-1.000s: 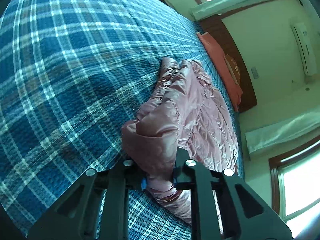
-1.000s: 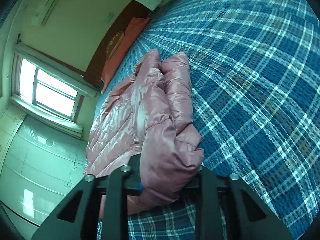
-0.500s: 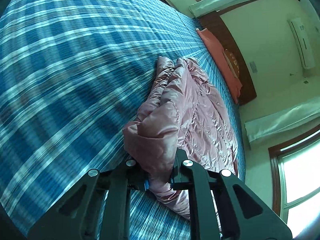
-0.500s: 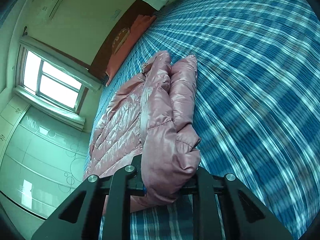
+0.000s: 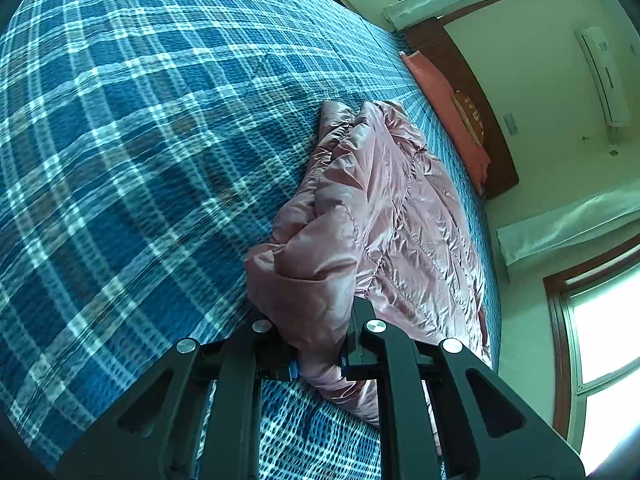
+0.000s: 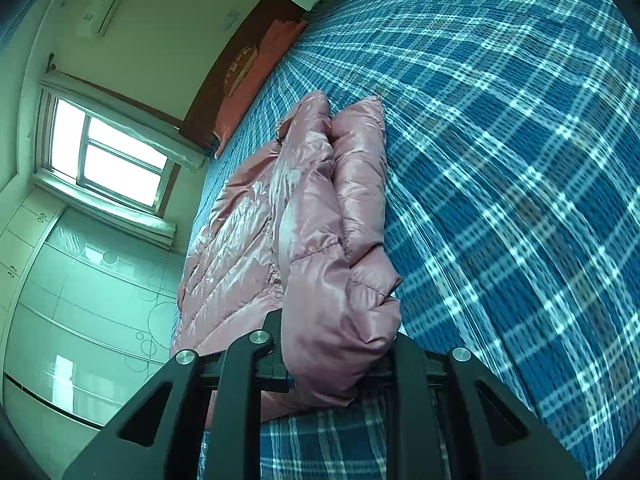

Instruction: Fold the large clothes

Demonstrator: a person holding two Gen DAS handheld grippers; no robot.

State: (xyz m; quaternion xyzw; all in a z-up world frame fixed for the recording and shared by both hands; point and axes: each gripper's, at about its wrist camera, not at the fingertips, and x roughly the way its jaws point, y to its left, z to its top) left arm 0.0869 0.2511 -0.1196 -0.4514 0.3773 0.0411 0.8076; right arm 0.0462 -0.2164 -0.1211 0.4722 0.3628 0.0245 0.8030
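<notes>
A shiny pink quilted jacket (image 5: 384, 200) lies lengthwise on the blue plaid bed (image 5: 140, 140), one side folded over the other. My left gripper (image 5: 316, 344) is shut on a bunched corner of it at the near end, and the fabric bulges up between the black fingers. In the right wrist view the same pink jacket (image 6: 312, 208) stretches away toward the headboard. My right gripper (image 6: 332, 356) is shut on another thick bunch of its near edge, lifted a little off the blue plaid bed (image 6: 520, 160).
An orange pillow (image 5: 444, 108) leans on the dark wooden headboard (image 5: 476, 92) at the far end. Windows (image 6: 112, 156) and pale walls ring the bed. An air conditioner (image 5: 604, 76) hangs high on the wall. Wide plaid bedspread lies beside the jacket.
Both grippers, still clamped on the jacket, have carried its near end sideways across the bed. The bunched fabric stands slightly higher and the plaid has streamed past.
</notes>
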